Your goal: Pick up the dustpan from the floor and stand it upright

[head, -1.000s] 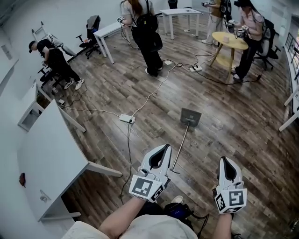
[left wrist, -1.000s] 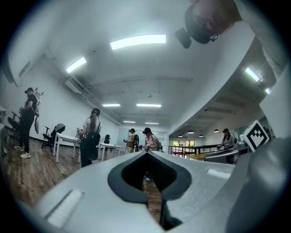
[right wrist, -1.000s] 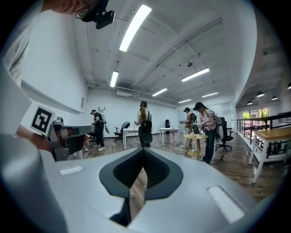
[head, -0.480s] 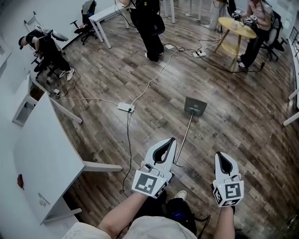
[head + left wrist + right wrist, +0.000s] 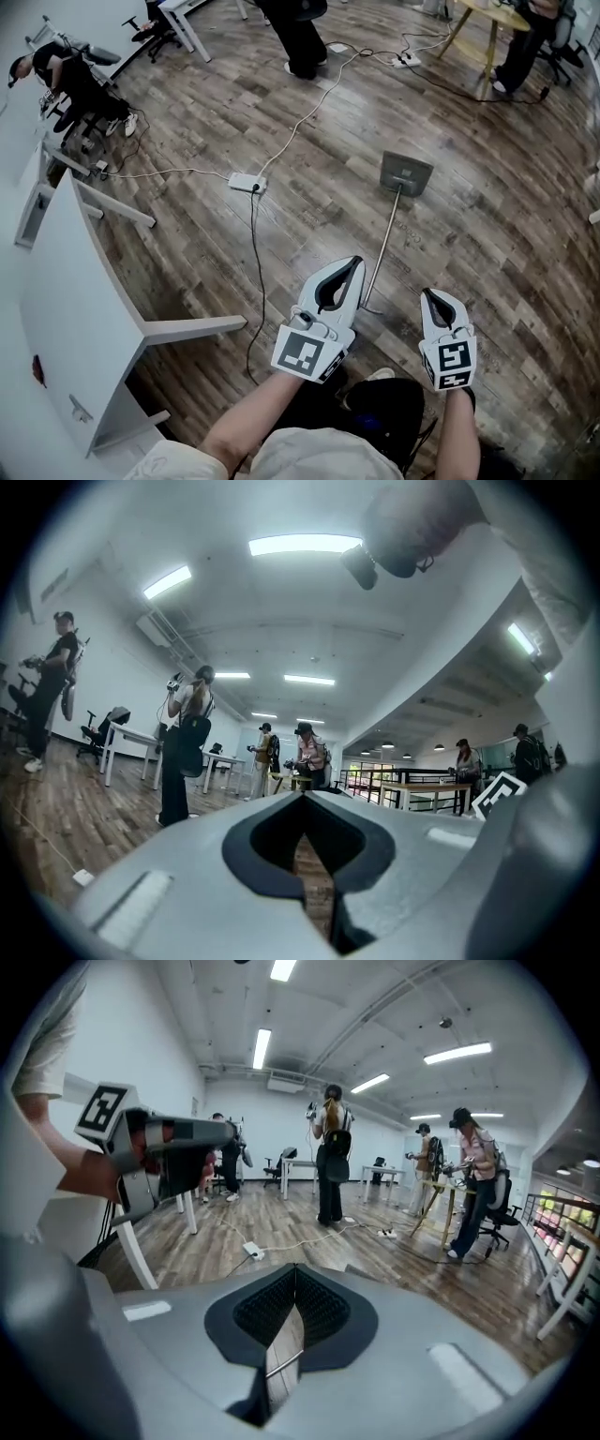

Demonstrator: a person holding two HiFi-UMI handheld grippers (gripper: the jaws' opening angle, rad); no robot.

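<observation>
The dustpan (image 5: 406,174) lies flat on the wood floor (image 5: 497,234) ahead of both grippers, a grey square pan on a long thin handle. The handle's near end stops just right of the left gripper (image 5: 354,262). That gripper and the right gripper (image 5: 428,293) both have their jaws closed on nothing.

Person (image 5: 302,36) mostly beyond top edge

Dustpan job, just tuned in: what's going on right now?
The dustpan lies flat on the wood floor, its long handle pointing back toward the person. The left gripper hangs just left of the handle's near end, and the right gripper is off to its right. Both have their jaws together and hold nothing. The dustpan has not yet been picked up.
</observation>
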